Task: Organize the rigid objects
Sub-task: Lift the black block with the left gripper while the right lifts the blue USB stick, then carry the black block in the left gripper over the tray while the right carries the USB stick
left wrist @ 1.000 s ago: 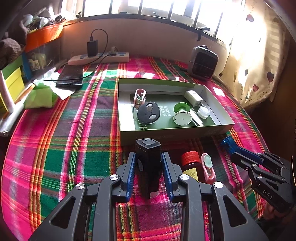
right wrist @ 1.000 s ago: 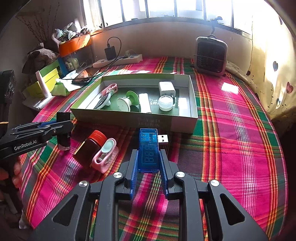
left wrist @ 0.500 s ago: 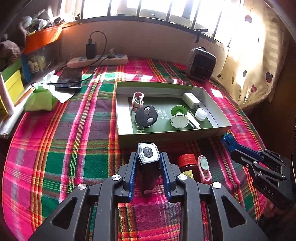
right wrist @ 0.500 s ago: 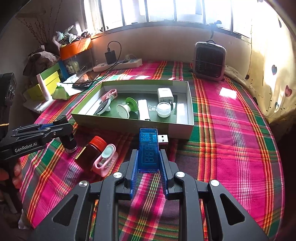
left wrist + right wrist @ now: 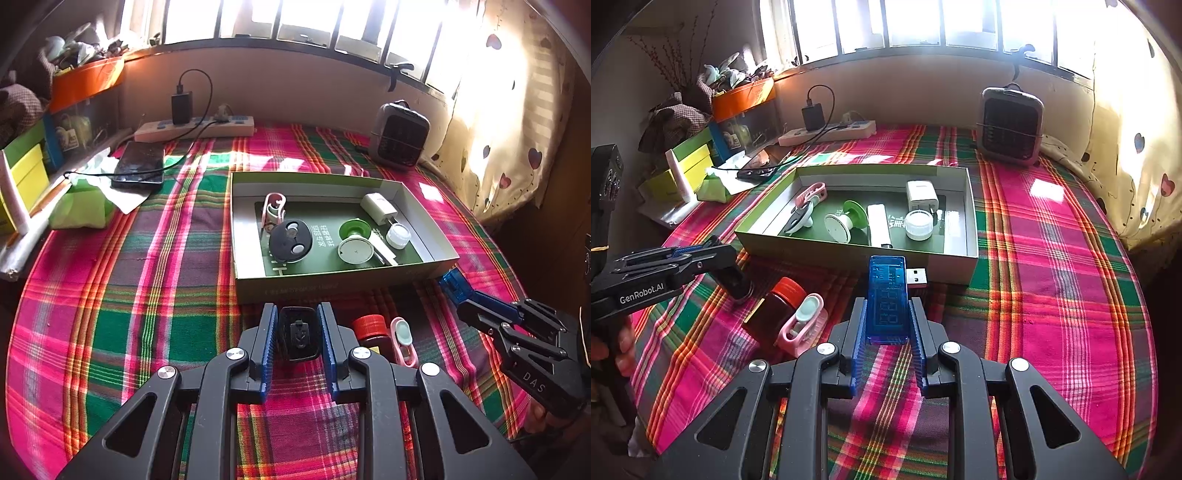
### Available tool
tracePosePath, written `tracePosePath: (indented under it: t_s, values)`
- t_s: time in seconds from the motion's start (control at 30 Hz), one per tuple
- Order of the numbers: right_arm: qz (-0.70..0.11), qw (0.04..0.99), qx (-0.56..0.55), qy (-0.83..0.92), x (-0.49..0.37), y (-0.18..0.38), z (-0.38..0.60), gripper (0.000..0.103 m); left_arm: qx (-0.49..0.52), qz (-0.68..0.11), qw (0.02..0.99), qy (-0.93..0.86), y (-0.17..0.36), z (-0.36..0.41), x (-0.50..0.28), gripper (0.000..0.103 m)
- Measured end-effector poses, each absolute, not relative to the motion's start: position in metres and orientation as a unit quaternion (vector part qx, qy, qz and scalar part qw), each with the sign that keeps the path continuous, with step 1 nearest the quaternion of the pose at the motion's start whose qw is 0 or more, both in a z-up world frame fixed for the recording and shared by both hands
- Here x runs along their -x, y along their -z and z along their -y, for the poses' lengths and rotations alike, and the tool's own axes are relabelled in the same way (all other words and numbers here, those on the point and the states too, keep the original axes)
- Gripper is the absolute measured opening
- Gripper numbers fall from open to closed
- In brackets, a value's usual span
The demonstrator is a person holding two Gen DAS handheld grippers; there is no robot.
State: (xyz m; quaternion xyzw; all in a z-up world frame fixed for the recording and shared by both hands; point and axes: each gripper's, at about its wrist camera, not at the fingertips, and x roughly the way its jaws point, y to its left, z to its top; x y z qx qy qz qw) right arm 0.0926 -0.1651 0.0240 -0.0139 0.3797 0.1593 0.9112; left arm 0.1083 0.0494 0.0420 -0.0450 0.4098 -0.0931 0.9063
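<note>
Left wrist view: the left gripper [image 5: 298, 338] has its blue pads pressed on both sides of a small black device [image 5: 298, 339], which is tilted so that its top end faces the camera. Its jaws have just been closing on this device. Just beyond it stands an open green box [image 5: 343, 286] on the plaid cloth [image 5: 122, 295] that covers the surface. Inside the box lie a pink clip [image 5: 273, 209], a black oval fob [image 5: 290, 240], a green and white spool [image 5: 355, 242], a white plug [image 5: 378, 208] and a small white jar [image 5: 398, 235]. To the right of the held device, near the front wall of the box, a brown bottle with a red cap [image 5: 370, 330] lies touching a pink holder [image 5: 403, 341].

Right wrist view: the right gripper [image 5: 888, 321] is nearly closed, its pads clamped on a blue translucent USB meter [image 5: 888, 295] whose metal plug [image 5: 916, 277] points right, just in front of the box wall. The meter's far end shows at the front right corner of the box in the left view. Along the far edge of the cloth sit a power strip [image 5: 195, 127] and a small heater [image 5: 399, 134]; a phone [image 5: 139, 167] lies near the far left corner.
</note>
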Motion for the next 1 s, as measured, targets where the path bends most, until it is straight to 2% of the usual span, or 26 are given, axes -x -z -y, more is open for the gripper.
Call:
tracePosePath:
  t_s: [1.0]
  values:
    - [-0.364,0.916,0.020,-0.167,-0.119,-0.045,0.161,0.023,0.058,-0.365,0.921,0.123,-0.093,-0.051,-0.138,0.021]
